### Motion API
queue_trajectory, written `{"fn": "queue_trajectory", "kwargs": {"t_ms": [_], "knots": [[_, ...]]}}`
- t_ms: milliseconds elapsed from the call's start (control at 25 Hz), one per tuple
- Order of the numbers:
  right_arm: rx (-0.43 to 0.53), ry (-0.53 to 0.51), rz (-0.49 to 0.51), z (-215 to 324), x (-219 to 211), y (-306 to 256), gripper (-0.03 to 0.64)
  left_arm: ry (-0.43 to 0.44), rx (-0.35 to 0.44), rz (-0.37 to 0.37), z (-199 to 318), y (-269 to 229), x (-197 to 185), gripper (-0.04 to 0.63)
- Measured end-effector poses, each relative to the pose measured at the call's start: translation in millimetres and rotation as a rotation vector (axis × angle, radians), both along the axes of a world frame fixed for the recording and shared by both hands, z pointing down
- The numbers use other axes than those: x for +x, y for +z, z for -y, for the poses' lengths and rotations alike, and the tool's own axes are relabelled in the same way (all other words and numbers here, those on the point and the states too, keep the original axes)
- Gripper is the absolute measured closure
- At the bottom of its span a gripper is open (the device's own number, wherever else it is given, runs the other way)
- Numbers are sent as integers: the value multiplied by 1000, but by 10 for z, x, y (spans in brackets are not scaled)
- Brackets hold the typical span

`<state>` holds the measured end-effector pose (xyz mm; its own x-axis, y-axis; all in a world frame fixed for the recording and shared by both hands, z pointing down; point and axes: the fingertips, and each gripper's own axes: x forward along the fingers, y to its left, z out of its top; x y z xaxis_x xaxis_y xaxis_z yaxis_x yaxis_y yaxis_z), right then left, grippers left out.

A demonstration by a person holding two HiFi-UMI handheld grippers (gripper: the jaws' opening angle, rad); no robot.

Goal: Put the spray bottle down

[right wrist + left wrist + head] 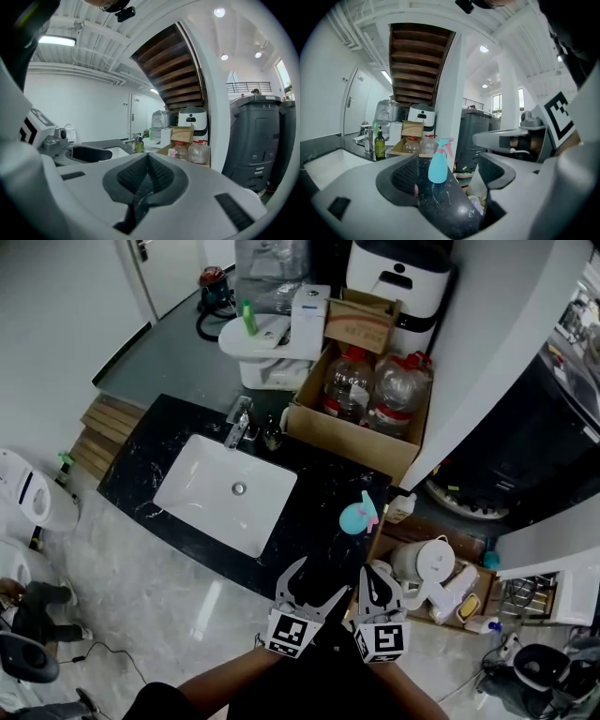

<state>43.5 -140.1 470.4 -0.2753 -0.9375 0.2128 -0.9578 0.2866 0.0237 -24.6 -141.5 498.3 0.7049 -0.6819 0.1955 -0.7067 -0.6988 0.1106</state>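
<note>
Seemingly the spray bottle (357,517) is already standing on the table (328,474) — left tongs (314,589) gaping empty, right tongs (373,585) pressing together; next, simply keeping clear.

Black counter (323,488) bears spray bottle (357,517), soap bottle (380,146) and cardboard box (349,440).

Glossy black veined stone countertop (319,486) around a smooth white glazed sink (202,479), shiny metal tap (237,427) behind it, matt brown cardboard box (347,442) and smooth blue plastic spray bottle (356,517) right of it.
</note>
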Motion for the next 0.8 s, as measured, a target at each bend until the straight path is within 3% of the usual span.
{"fn": "queue_trajectory", "kwargs": {"t_ms": [200, 520, 800], "knots": [[29, 14, 11, -197, -240, -168, 606, 0, -11, -59, -187, -260, -239, 256], [66, 30, 47, -342, -311, -353, 606, 12, 104, -1, -445, -562, -314, 425], [86, 30, 121, -334, -453, -549, 606, -36, 72, -21, -441, -630, -365, 558]]}}
